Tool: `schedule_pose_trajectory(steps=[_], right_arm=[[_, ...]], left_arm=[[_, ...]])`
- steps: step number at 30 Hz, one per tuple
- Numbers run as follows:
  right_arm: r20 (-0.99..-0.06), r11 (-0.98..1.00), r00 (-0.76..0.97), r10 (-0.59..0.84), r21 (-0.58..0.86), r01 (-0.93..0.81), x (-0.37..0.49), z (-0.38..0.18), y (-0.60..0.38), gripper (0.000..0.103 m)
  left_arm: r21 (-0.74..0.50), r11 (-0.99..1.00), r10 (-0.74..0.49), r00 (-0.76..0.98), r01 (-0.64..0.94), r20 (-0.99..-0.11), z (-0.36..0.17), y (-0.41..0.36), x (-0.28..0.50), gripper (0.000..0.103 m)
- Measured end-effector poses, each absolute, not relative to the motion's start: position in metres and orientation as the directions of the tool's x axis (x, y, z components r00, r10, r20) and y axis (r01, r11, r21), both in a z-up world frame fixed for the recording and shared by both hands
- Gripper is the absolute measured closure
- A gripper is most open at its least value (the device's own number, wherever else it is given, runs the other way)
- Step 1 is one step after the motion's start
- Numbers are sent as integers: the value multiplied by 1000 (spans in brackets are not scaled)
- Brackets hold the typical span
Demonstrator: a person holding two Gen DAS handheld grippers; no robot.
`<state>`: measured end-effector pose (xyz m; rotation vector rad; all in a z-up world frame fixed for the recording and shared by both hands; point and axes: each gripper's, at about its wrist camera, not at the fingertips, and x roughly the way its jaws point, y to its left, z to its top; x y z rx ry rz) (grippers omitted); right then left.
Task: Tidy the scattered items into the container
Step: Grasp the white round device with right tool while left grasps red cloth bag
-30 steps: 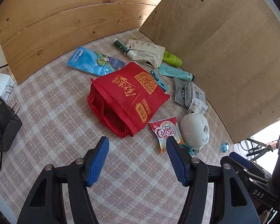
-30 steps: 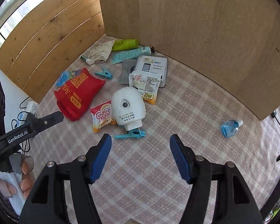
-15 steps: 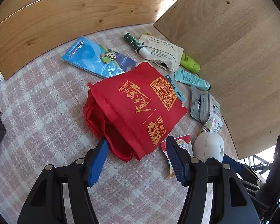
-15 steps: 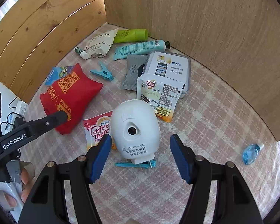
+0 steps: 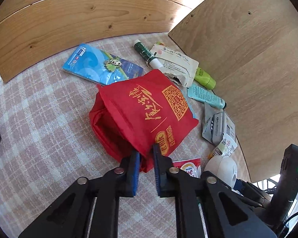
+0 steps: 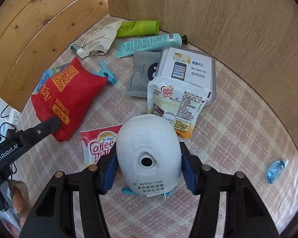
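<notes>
On the checked counter (image 6: 238, 119) we found the red bag (image 5: 147, 119) lying on its side among the scattered items, its mouth facing the left tool (image 5: 147, 165). We noted that tool's jaws had just been closing and were clamped on the bag's near edge, fabric pinched between the pads. The bag looked like thin soft cloth with gold print and a QR square; we judged it light and floppy, best held by the rim to keep the mouth open. The right tool (image 6: 148, 168) straddled the white egg-shaped plug-in device (image 6: 148, 152). Its jaws had just been closing, the pads at its flanks; we could not tell whether they pressed yet. We judged the device hard, smooth and rounded, liable to slip, so best gripped across its widest part. A Coffee-mate sachet (image 6: 97, 146) lay touching it.
</notes>
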<state>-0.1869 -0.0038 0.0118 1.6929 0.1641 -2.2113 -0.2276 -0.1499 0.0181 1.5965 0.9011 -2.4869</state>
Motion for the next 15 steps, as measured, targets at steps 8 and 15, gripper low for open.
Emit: schedule_pose_trajectory(steps=[8,15], right_arm=[[-941,-941,-258,-221,136,309,-177,30,14,49],[-926,-947,-289,-243,162,277,-151,55,44,49]], left_arm=[[-457,-835,276,-485,307,-830,33,-153,-211,100],[-472,-835,294,-493,285,-819,46,-158,-172,101]])
